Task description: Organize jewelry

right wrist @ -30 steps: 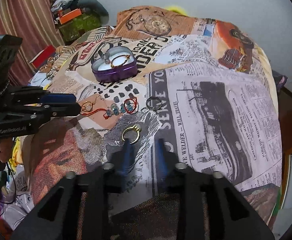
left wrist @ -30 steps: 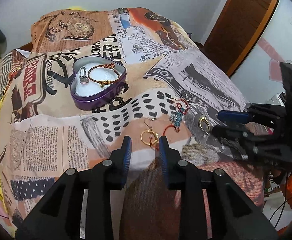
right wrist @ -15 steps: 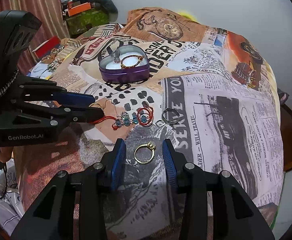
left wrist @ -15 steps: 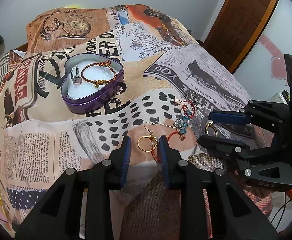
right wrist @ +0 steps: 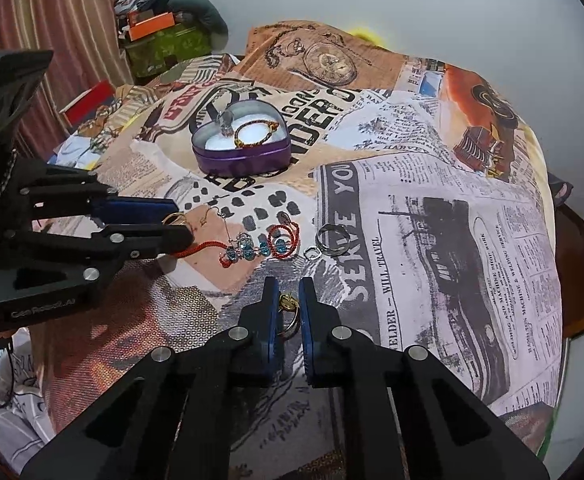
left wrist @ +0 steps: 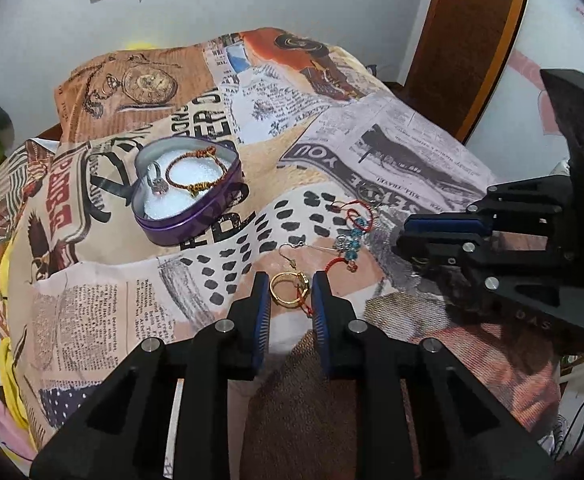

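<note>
Two grips in progress: my right gripper (right wrist: 287, 307) is clenched on the gold ring (right wrist: 288, 312); my left gripper (left wrist: 290, 290) is closing around the gold hoop earring (left wrist: 287, 290), pads not yet pressing. I judge both should lift straight, clear of the red cord bracelet (left wrist: 350, 236), toward the heart tin (left wrist: 187, 196).

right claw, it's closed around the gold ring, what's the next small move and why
Probably lift the right claw a little off the printed cloth. Its jaws are shut on the gold ring, and the purple heart tin farther back, already holding a bracelet, looks like the destination. The left claw is closing around a gold hoop earring.
</note>
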Demonstrator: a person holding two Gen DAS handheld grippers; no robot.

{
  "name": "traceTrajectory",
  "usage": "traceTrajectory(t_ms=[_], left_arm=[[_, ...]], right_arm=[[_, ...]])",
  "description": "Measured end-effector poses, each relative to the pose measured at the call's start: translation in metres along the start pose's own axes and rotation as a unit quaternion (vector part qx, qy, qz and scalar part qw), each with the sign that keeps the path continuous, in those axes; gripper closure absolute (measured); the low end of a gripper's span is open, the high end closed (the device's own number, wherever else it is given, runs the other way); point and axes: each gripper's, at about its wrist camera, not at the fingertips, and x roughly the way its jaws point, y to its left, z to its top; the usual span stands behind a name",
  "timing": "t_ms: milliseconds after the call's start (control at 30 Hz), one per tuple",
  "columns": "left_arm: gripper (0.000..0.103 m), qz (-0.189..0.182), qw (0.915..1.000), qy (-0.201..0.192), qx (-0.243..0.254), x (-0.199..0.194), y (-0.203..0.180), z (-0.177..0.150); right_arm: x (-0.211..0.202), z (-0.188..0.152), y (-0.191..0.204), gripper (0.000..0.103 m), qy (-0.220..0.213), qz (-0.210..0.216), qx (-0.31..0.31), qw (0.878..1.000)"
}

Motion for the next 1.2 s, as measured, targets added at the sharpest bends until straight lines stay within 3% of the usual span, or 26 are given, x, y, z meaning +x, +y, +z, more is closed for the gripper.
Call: traceTrajectory(t_ms=[667, 1000, 1200], left_arm=[[0.083, 0.008, 0.995, -0.094, -0.032, -0.072, 0.023, 0.025], [0.083, 0.02, 0.9926, -0.108, -0.051, -0.071, 0.051, 0.033], [0.083, 0.025, 0.9932, -0.094, -0.065, -0.052, 0.073, 0.036]], right_arm=[[-0.045, 0.028, 0.007, 0.094, -0.069, -0.009, 0.007, 0.998], [-0.042, 0.064, 0.012, 0.094, -0.099, 0.003, 0.008, 0.995], [-0.024, 0.085, 0.013, 0.094, -0.098, 0.017, 0.008, 0.995]])
